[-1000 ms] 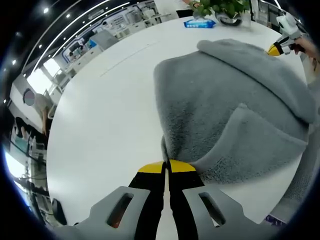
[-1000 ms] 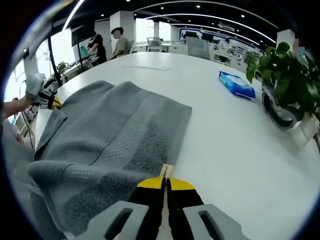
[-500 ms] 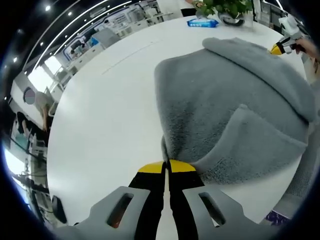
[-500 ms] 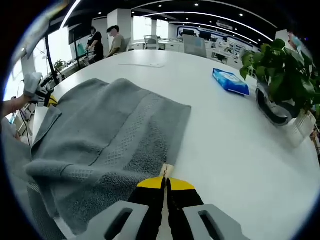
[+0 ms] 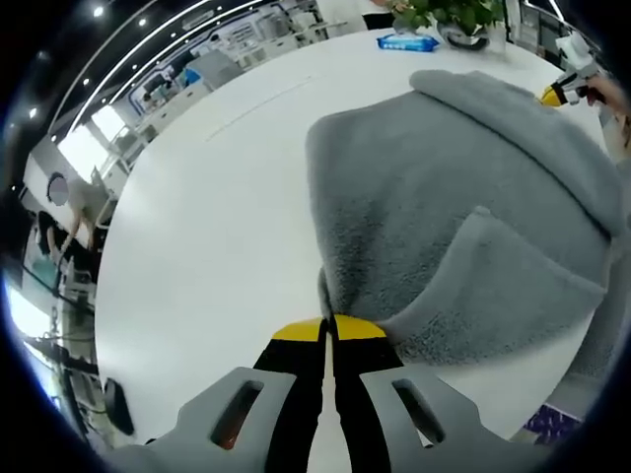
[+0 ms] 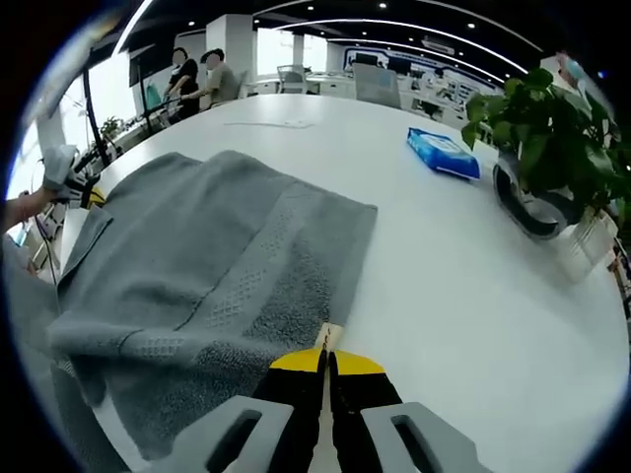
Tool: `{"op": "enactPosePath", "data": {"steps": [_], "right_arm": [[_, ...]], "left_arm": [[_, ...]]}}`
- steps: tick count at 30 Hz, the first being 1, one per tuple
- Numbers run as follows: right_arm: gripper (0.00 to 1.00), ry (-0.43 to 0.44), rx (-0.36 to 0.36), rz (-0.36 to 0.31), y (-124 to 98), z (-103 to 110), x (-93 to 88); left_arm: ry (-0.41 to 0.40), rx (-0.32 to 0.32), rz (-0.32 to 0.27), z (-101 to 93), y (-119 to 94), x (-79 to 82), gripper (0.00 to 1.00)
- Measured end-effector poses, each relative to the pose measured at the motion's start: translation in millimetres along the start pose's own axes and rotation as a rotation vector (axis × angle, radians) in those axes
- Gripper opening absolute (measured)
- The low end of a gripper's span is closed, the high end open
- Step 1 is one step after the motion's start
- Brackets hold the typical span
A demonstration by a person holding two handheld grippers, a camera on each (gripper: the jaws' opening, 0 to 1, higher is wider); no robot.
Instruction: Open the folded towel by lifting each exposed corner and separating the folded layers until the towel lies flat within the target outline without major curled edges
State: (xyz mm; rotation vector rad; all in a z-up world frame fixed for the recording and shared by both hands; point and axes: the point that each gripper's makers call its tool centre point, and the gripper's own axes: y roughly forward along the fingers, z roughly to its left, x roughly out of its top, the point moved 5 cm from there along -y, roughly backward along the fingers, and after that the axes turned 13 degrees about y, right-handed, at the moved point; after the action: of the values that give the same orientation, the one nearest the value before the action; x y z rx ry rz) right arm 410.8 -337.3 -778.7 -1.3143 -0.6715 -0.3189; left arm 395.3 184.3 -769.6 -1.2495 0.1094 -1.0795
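Note:
A grey towel (image 5: 444, 207) lies partly folded on the white table (image 5: 217, 227), with a folded flap over its near right part. My left gripper (image 5: 328, 330) is shut on the towel's near corner. In the right gripper view the same towel (image 6: 207, 276) spreads to the left, and my right gripper (image 6: 327, 360) is shut on its corner by a small cream label (image 6: 331, 335). The other gripper's yellow tip (image 5: 554, 94) shows at the towel's far side in the left gripper view, and a hand with the left gripper (image 6: 69, 182) shows at the left in the right gripper view.
A blue packet (image 6: 444, 153) lies on the table (image 6: 463, 286) beyond the towel, beside a potted green plant (image 6: 547, 118) in a dark holder. The packet (image 5: 406, 41) and the plant (image 5: 449, 15) sit far off in the left gripper view. People stand by desks (image 6: 202, 74) in the background.
Both views have shifted slightly as the hands moved; the towel looks drawn a little flatter and wider. Both grippers still hold their corners.

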Motion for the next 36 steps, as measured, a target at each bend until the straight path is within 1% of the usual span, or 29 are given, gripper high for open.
{"op": "enactPosePath", "data": {"steps": [5,18,29,36], "right_arm": [[0.0,0.031,-0.01,-0.003,-3,-8,-2.0],[0.0,0.038,-0.027,0.003,-7,-17,-5.2],[0.0,0.041,-0.044,0.008,-9,-27,-6.8],[0.0,0.043,-0.066,0.015,-13,-41,-8.7]], "left_arm": [[0.001,-0.002,0.003,1.2,0,-1.0,0.01],[-0.002,0.0,0.001,3.1,1,-2.6,0.01],[-0.008,0.009,0.016,10.0,0,-9.8,0.01],[-0.01,0.016,0.027,17.3,0,-15.8,0.01]]}}
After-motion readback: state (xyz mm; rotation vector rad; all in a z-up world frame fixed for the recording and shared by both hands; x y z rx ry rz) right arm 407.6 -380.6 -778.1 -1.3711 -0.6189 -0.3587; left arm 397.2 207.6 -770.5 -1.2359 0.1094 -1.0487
